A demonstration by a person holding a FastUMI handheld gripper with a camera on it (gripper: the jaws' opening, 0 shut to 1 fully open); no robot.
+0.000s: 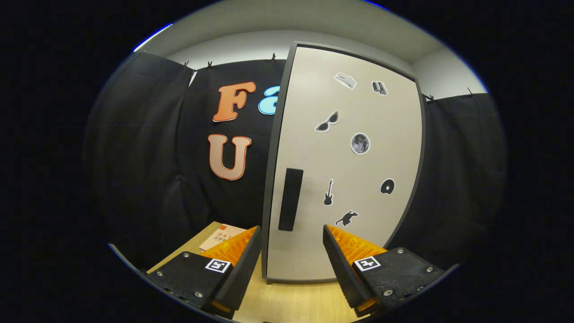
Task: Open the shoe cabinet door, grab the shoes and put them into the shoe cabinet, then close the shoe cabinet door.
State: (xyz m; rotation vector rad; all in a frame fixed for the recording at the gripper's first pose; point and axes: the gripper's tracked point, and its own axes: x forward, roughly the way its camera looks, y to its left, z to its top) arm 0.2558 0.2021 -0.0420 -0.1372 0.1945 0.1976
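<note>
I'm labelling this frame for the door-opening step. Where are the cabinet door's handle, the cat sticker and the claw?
handle [290, 199], gripper view, middle of the dark vertical bar.
cat sticker [347, 218], gripper view, the cat's body.
claw [291, 235], gripper view, midway between its open fingertips.

The booklet [223, 236] lies partly hidden behind one claw [291, 233] finger.

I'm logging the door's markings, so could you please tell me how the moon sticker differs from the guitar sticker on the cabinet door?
The moon sticker is a round grey disc, while the guitar sticker is a thin, upright dark silhouette. The moon sits higher; the guitar is lower, nearer the dark handle. The moon looks larger. Both lie flat on the closed cabinet door, beyond the open claw.
</note>
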